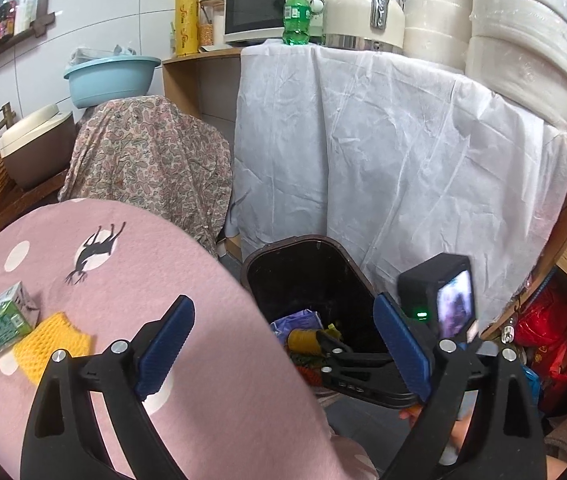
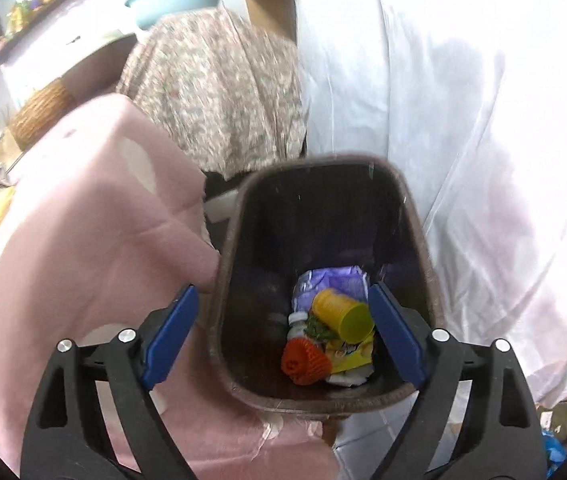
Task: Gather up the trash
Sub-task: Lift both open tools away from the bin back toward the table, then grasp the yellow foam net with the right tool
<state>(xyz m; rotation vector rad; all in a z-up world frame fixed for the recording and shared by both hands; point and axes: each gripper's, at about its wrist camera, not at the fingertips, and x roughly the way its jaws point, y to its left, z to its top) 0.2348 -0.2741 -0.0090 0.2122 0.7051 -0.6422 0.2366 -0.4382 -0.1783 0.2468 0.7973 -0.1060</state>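
Observation:
A dark brown trash bin (image 2: 239, 232) stands on the floor beside the pink table. In it lie a yellow cup (image 2: 343, 312), an orange ribbed piece (image 2: 303, 362), a purple wrapper (image 2: 331, 278) and a yellow packet. My right gripper (image 2: 283, 340) is open and empty above the bin's mouth. My left gripper (image 1: 283, 344) is open and empty over the table's edge. The bin (image 1: 303, 248) and the right gripper (image 1: 347, 354) also show in the left wrist view. A green carton (image 1: 1, 320) and a yellow foam net (image 1: 53, 346) lie on the pink tablecloth (image 1: 187, 272) at the left.
A white sheet (image 1: 383, 152) drapes over a shelf behind the bin, with a kettle (image 1: 363, 12), microwave (image 1: 257, 6) and green bottle (image 1: 295, 16) on top. A paisley cloth (image 1: 151, 160) covers something left of it. Red bags (image 1: 551, 336) lie at the right.

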